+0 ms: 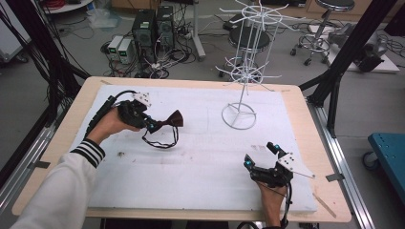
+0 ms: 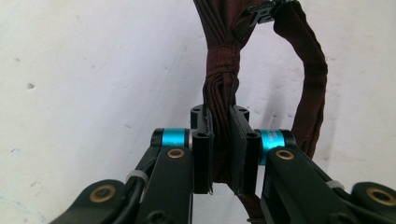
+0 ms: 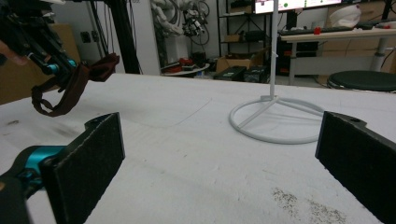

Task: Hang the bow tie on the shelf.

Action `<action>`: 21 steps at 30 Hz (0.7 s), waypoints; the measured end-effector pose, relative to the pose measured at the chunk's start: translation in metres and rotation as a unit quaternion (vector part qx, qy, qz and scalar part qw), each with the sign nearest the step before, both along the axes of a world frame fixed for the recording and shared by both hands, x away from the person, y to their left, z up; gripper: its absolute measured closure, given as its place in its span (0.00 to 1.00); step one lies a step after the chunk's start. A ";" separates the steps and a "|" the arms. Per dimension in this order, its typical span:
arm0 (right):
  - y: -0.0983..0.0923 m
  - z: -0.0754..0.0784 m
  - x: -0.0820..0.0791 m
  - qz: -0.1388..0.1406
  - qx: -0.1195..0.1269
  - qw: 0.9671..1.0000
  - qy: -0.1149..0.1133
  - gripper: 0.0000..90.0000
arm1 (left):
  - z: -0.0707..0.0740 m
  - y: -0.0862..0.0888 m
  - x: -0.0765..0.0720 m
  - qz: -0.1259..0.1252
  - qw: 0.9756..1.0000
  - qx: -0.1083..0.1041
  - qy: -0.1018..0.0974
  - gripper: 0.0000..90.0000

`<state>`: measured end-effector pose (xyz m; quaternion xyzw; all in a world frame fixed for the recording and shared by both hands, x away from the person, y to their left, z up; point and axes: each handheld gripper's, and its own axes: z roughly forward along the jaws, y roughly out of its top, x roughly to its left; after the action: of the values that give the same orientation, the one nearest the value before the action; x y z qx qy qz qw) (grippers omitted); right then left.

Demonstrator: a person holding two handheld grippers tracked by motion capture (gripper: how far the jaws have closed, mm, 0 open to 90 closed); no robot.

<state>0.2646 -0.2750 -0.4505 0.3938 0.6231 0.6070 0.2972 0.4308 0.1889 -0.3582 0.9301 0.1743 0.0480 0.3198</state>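
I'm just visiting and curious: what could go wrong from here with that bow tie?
The left gripper pinches the dark red bow tie by a thin bunch of fabric beside its knot, so it might slip out. Its strap dangles in a loop and could snag on the white wire rack.

Your high view looks forward and down over the whole table [image 1: 296, 102] from its near edge. Your left gripper view sits close above the white mat [image 2: 70, 70], facing down. Your right gripper view looks low across the mat toward the wire stand [image 3: 275, 119], which the high view shares [image 1: 239, 116].
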 end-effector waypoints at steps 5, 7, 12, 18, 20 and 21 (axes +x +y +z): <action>0.000 0.002 -0.001 0.007 0.003 1.000 0.003 0.01 | 0.005 0.000 -0.008 -0.004 1.000 -0.006 -0.005 0.89; -0.001 0.004 -0.001 0.011 0.002 1.000 -0.002 0.01 | 0.008 -0.001 -0.012 -0.009 1.000 -0.017 -0.008 0.89; -0.002 0.012 -0.003 0.026 0.002 1.000 -0.001 0.01 | 0.016 -0.004 -0.020 -0.015 0.999 -0.026 -0.016 0.89; 0.003 0.024 -0.002 0.053 -0.022 0.998 -0.005 0.01 | 0.024 -0.007 -0.030 -0.019 0.999 -0.046 -0.016 0.89; 0.006 0.032 -0.001 0.067 -0.025 0.997 -0.006 0.01 | 0.027 -0.008 -0.032 -0.021 0.998 -0.048 -0.018 0.89; 0.006 0.032 -0.001 0.067 -0.025 0.997 -0.006 0.01 | 0.027 -0.009 -0.034 -0.023 0.998 -0.053 -0.018 0.89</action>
<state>0.2631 -0.2688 -0.4184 0.3397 0.6611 0.6125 0.2690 0.3966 0.1802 -0.3309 0.9145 0.1496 0.0481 0.3729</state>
